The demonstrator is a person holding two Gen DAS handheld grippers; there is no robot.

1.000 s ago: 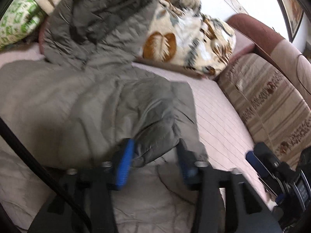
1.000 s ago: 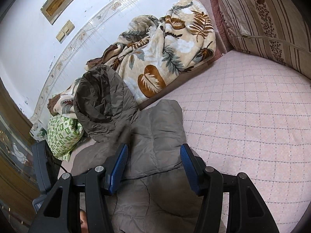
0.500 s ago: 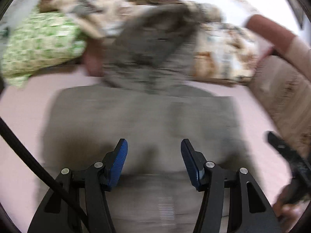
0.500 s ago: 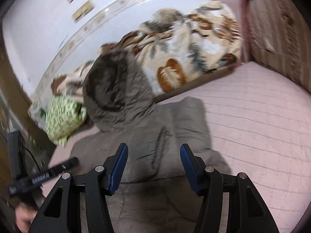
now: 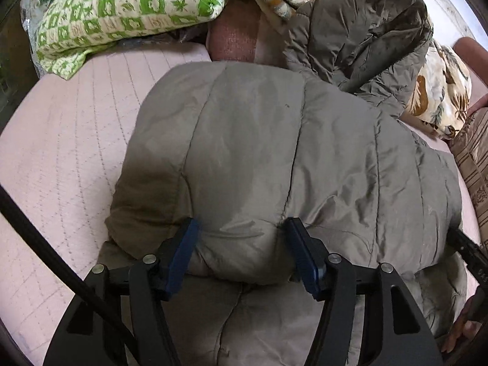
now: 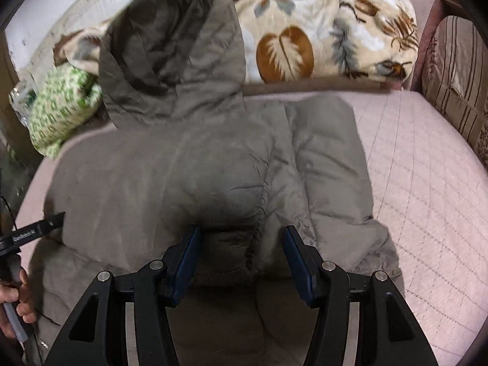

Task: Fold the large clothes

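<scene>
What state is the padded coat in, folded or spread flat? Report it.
Partly folded. The coat has its sleeves turned in over the body, one showing as a panel on top; the hood remains unfolded against the blanket.

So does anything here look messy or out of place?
Mostly the hood: it is propped up against the crumpled leaf-print blanket rather than lying flat with the rest of the grey-brown padded coat on the pink quilted cover. No damage or spill visible.
</scene>
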